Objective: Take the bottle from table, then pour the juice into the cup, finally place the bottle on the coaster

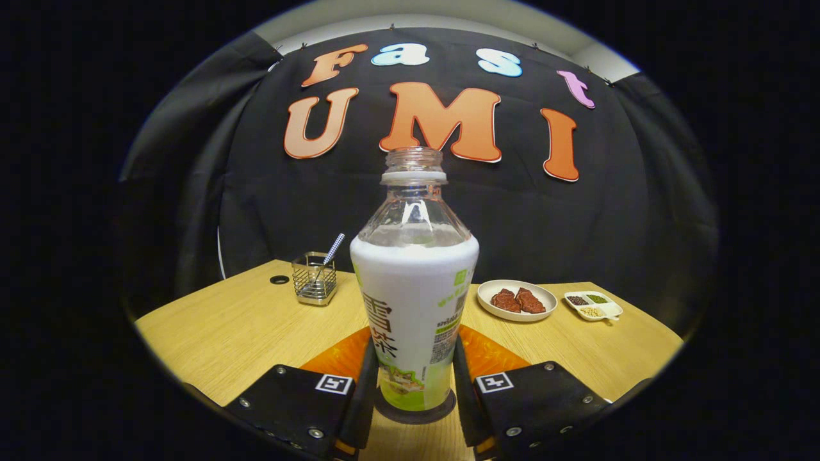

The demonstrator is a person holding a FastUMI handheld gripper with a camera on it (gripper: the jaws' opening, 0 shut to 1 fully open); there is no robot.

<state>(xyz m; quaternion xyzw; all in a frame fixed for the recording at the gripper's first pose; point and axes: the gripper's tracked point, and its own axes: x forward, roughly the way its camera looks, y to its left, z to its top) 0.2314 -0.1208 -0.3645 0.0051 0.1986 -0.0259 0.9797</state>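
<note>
1. The gripper (413, 384) has its two fingers set close against either side of the bottle's lower body, seemingly clamped on it.
2. The bottle (415, 301) stands upright between the fingers, uncapped, white-labelled, its base on a dark round coaster (415, 416) on the wooden table (224, 333).
3. An orange mat (487, 352) shows just behind the bottle, on both sides.
4. Beyond, left: a wire holder (314, 278) with a utensil handle sticking out.
5. Beyond, right: a plate (517, 299) of reddish-brown pieces, then a small divided dish (592, 305) of grains.
</note>
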